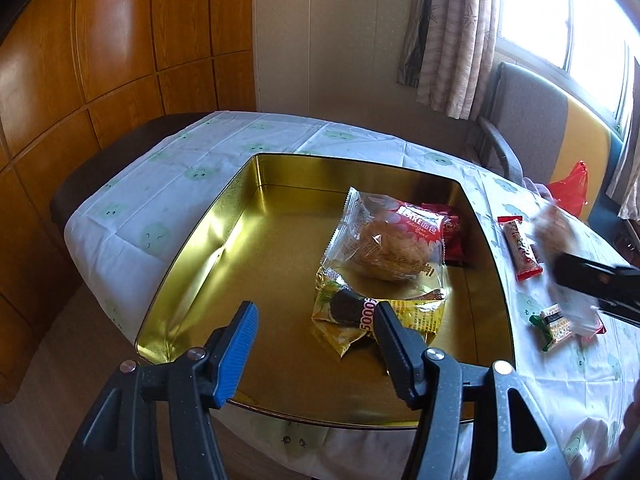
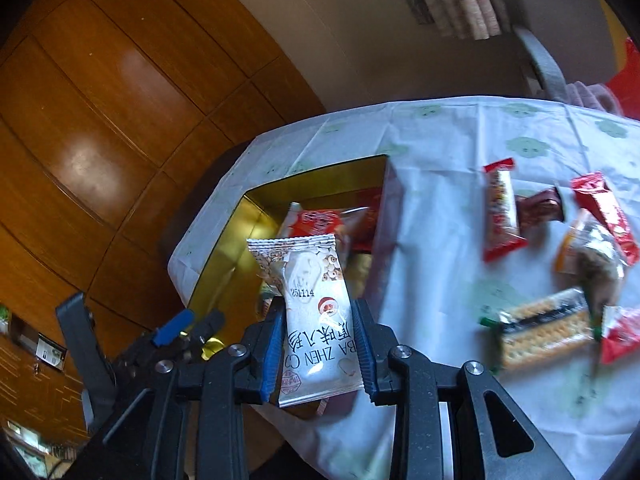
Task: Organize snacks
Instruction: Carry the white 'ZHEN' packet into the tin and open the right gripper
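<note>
The left gripper (image 1: pixel 316 344) hangs over the near edge of the tin (image 1: pixel 192 264), jaws wide apart and holding nothing; just ahead of its right finger lies a yellow pack (image 1: pixel 416 312), and beyond that a clear bun bag (image 1: pixel 384 248), both on the tin floor.

The right gripper (image 2: pixel 318 344) is clamped on a white packet (image 2: pixel 316 320), pinched across its width near the lower half. The packet's long axis runs straight out along the fingers, sealed end forward; it is white with a Santa print and the stamp 251114. The tin (image 2: pixel 224 256) lies ahead and to the left of this gripper, so the drop likely calls for a short carry leftward. To its right, loose snacks stay on the cloth: a red bar (image 2: pixel 502 212) and a cracker pack (image 2: pixel 544 324), blurred.
</note>
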The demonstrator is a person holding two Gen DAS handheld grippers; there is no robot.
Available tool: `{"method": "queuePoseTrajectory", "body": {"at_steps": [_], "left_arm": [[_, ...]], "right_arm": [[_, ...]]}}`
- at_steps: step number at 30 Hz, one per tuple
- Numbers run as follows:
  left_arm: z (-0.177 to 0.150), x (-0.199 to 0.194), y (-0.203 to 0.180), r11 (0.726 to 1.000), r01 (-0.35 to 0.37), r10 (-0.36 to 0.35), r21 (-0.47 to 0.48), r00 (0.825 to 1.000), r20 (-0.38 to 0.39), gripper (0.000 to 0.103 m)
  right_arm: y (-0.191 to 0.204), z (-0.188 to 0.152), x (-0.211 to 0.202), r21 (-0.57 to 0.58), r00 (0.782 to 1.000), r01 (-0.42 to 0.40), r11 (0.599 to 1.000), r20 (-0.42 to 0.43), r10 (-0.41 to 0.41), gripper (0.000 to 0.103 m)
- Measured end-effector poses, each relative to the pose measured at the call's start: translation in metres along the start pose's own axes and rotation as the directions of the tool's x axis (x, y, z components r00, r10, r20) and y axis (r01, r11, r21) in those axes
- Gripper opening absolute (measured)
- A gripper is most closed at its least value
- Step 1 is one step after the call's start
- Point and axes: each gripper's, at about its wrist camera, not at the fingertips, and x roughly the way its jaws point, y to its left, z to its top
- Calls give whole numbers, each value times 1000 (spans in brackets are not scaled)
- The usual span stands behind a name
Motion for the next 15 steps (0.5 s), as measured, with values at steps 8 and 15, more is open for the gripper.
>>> {"method": "queuePoseTrajectory", "body": {"at_steps": [8,15], "left_arm": [[-5,5,-3,1000,15,-14,13,1000,-21,56],[-6,5,-10,999,22,-22,31,999,-25,55]], "right_arm": [[-2,-4,44,102,997,-4,995,-81,12,44],[0,-17,26,17,999,38,999,-24,-38,47]]}}
